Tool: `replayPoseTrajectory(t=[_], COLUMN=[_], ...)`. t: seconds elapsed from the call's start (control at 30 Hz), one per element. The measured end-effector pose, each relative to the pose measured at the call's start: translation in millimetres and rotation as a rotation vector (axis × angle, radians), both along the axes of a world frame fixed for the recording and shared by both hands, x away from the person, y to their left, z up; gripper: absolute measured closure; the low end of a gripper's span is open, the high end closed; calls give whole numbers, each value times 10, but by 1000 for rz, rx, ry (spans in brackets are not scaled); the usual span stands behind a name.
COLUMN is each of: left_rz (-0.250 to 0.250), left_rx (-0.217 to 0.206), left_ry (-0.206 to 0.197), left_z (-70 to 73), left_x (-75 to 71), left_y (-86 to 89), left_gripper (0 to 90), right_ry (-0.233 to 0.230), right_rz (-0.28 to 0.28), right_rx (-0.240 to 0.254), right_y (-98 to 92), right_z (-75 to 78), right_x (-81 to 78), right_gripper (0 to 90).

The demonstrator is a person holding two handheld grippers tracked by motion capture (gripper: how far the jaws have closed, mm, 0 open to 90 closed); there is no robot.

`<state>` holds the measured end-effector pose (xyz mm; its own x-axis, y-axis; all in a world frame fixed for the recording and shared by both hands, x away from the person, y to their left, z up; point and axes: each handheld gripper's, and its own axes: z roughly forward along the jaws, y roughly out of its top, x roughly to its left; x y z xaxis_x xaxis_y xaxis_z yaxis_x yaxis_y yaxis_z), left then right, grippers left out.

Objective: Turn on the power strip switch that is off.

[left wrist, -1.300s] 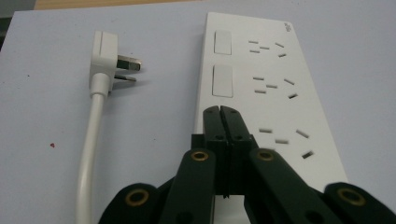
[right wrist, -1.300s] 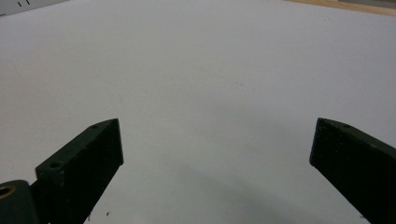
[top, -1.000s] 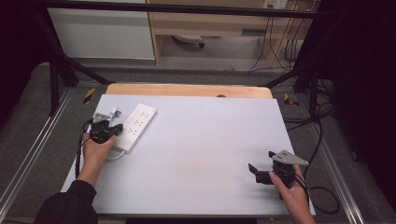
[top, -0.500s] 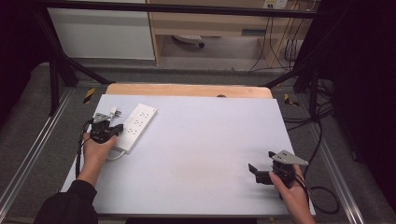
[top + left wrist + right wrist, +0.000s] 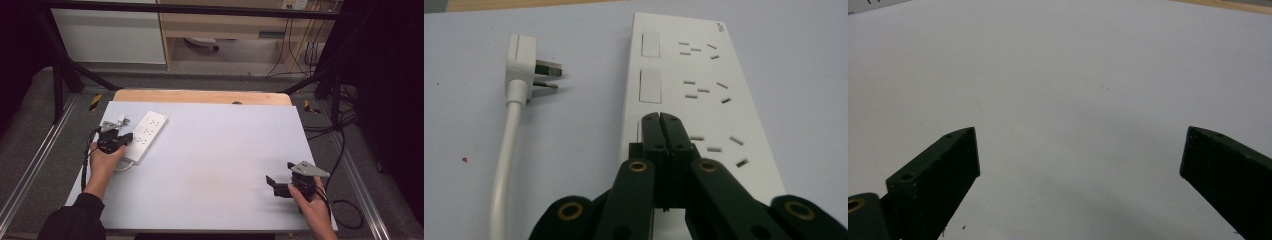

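A white power strip (image 5: 145, 136) (image 5: 704, 95) lies at the table's left, with rocker switches (image 5: 650, 86) along one side and several sockets. My left gripper (image 5: 121, 140) (image 5: 660, 119) is shut with nothing held, its joined tips resting over the strip's third switch. The strip's white plug (image 5: 121, 120) (image 5: 526, 62) lies loose on the table beside it, prongs toward the strip, its cord (image 5: 506, 160) running back toward me. My right gripper (image 5: 274, 185) (image 5: 1078, 160) hovers open over bare table at the front right.
The table has a pale grey mat (image 5: 215, 155) over a wooden top (image 5: 200, 96). Black frame bars (image 5: 60, 75) and cables (image 5: 345, 205) surround it. A shelf unit (image 5: 225, 30) stands behind.
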<state>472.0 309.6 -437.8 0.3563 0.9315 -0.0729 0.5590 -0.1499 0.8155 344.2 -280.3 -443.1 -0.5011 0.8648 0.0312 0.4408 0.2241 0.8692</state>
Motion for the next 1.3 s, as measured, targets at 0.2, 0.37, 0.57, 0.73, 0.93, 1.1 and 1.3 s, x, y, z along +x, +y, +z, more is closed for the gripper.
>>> replayPoseTrajectory(t=[0.2,0.37,0.57,0.73,0.93,1.1,1.3], left_rz=[-7,-5,-2,-4,-4,-4,-3], left_rx=[9,11,9,9,16,21,16], left_ry=[-5,-5,-2,-1,-1,-3,1], left_z=[-4,-3,0,2,5,5,4], left_x=[0,1,1,0,-9,-12,-16], left_y=[-6,-10,-13,-10,-15,-20,-16], left_gripper=[900,900,900,900,900,900,900], right_ry=[-1,-1,-1,0,-2,-2,1], right_rz=[1,1,3,4,4,5,5], right_rx=[-1,-3,-4,-4,-7,-8,-8], right_y=[-1,-1,-1,1,-3,-3,0], right_z=[-1,-2,-5,-5,-4,-4,-6], right_x=[0,2,3,1,0,-1,0], right_gripper=[31,31,31,31,31,31,31])
